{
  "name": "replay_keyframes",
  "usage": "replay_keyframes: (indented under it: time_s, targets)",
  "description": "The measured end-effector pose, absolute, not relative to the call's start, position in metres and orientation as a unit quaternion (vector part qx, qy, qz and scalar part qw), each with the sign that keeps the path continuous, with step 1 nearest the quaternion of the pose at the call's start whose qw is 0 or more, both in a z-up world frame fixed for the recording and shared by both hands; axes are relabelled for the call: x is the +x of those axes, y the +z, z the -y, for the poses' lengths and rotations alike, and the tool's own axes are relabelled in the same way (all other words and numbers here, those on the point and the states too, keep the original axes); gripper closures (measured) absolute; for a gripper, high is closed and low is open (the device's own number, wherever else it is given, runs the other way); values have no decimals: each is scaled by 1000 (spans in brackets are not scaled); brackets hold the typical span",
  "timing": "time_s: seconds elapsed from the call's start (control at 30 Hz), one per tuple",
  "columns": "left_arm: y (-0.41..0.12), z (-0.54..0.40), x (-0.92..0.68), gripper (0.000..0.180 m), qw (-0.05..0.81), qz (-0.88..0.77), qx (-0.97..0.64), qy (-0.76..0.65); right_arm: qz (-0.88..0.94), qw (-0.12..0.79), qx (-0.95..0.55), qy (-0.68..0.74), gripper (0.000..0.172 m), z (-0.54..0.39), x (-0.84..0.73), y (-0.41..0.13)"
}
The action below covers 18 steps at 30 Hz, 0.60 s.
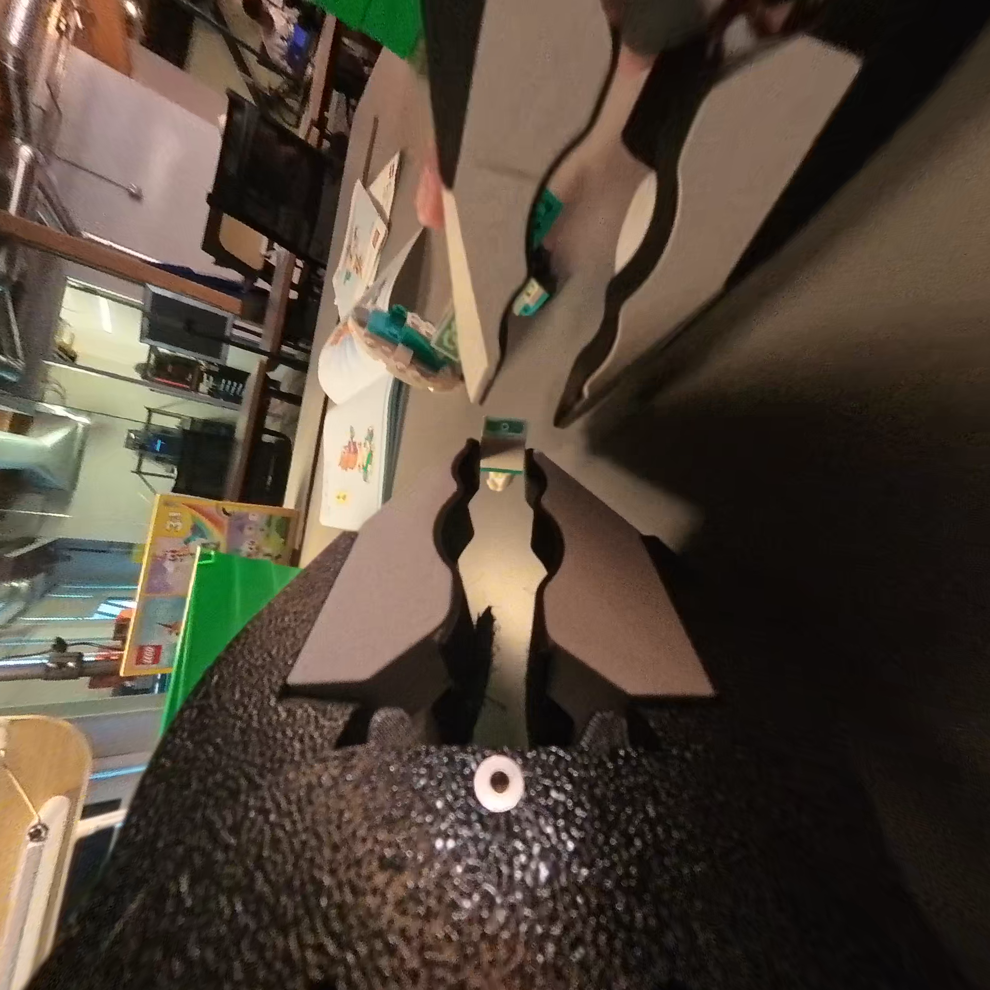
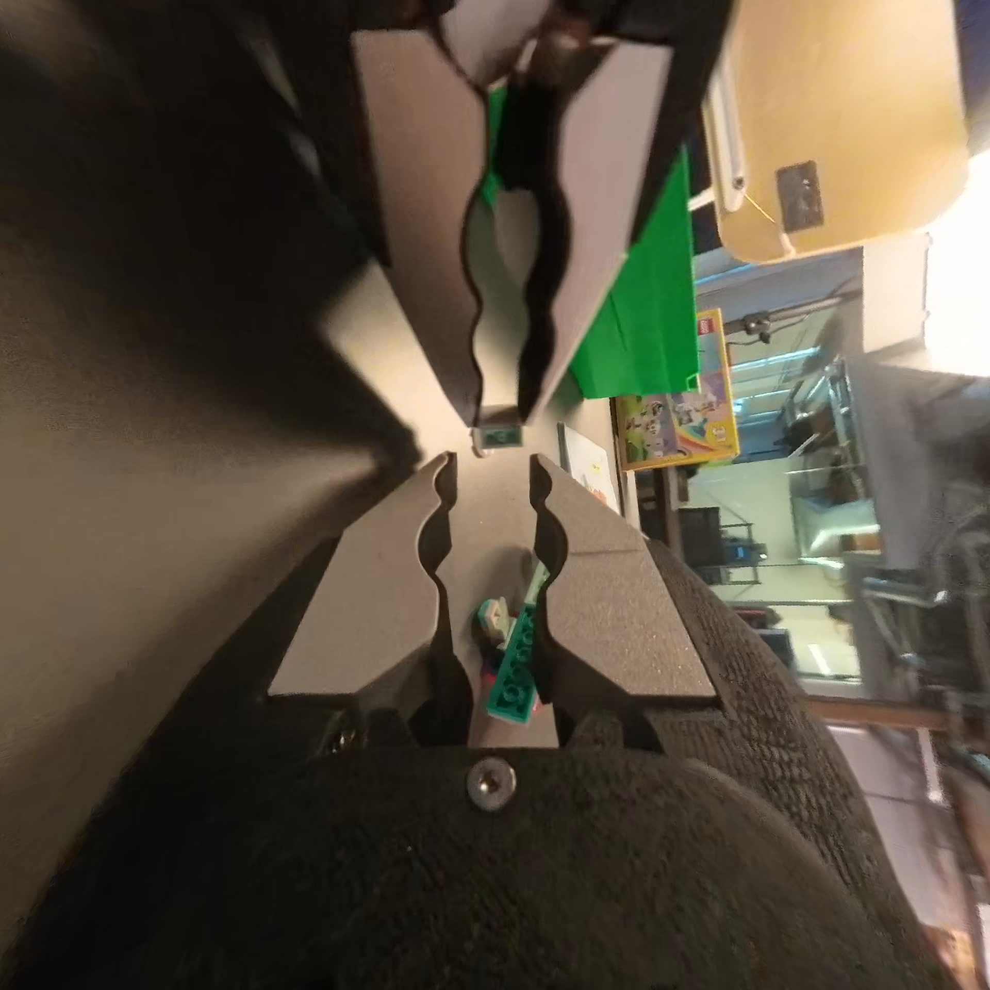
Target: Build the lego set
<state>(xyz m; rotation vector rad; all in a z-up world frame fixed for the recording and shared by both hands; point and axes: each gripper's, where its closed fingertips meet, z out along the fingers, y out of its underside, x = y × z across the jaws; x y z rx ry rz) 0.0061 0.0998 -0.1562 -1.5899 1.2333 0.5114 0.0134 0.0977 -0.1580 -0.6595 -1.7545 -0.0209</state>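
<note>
In the left wrist view, your left gripper at frame centre is clenched on a small green-and-tan brick, pads against both its sides. The right gripper faces it from above, fingers spread. A bowl of bricks sits left of centre.

In the right wrist view, your right gripper stands released with nothing between its tips. The brick lies just above them, at the left gripper's tips. A teal brick piece lies low in the frame on the table.

The gray surface has an open picture book and a bag of toy bricks lying on it. A small pile of teal bricks lies there too. A colourful toy box and a green board stand at its edge.
</note>
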Motion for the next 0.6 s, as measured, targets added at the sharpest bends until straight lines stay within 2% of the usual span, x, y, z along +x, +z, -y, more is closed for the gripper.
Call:
replay_keyframes:
  time_s: [0.2,0.3,0.6]
  targets:
    - [-158,-98,12,167,504,-532,-643,224,754,604,-253,-51,148,-97,9,-157]
    - [-158,-98,12,167,502,-536,-638,233,757,603,-241,-63,156,-96,8,-158]
    - [-163,-95,9,167,490,-545,-634,247,765,590,-251,-63,157,-94,8,-163]
